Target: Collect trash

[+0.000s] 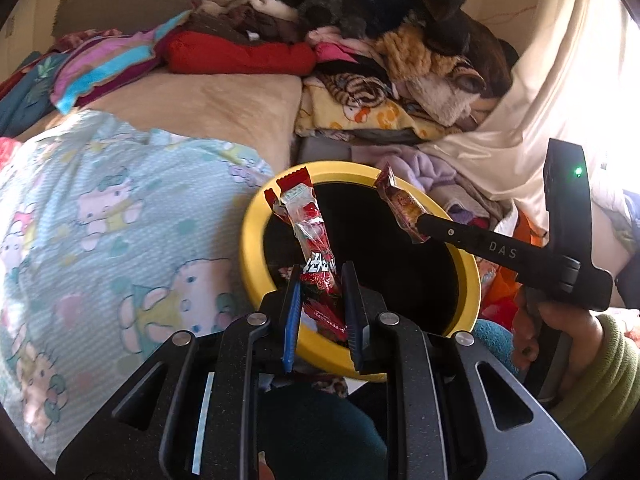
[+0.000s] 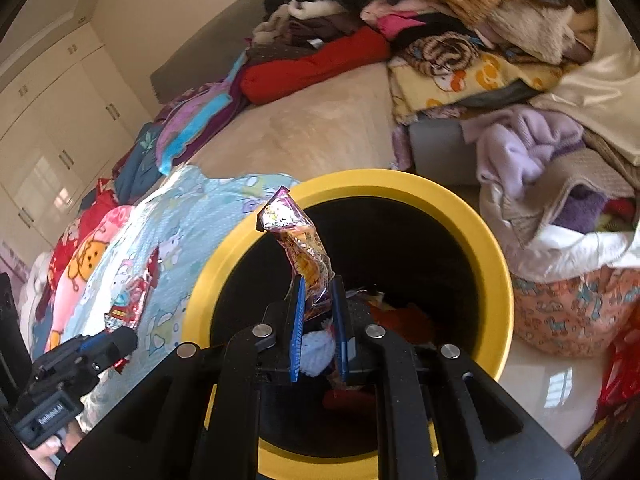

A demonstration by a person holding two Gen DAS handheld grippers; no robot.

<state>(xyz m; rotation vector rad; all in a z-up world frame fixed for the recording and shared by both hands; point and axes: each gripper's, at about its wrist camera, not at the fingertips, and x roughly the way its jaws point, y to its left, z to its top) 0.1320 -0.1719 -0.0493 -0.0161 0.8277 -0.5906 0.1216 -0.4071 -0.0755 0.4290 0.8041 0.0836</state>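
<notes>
A yellow-rimmed black trash bin stands beside the bed, and also shows in the right wrist view. My left gripper is shut on a red snack wrapper held over the bin's near rim. My right gripper is shut on a crinkled orange and purple wrapper held above the bin opening. In the left wrist view the right gripper reaches in from the right with its wrapper. In the right wrist view the left gripper sits low left with the red wrapper. Some trash lies inside the bin.
A bed with a light blue cartoon blanket lies to the left. A tall heap of clothes and blankets fills the back and right. A patterned laundry bag stands right of the bin. Wardrobe doors line the far left.
</notes>
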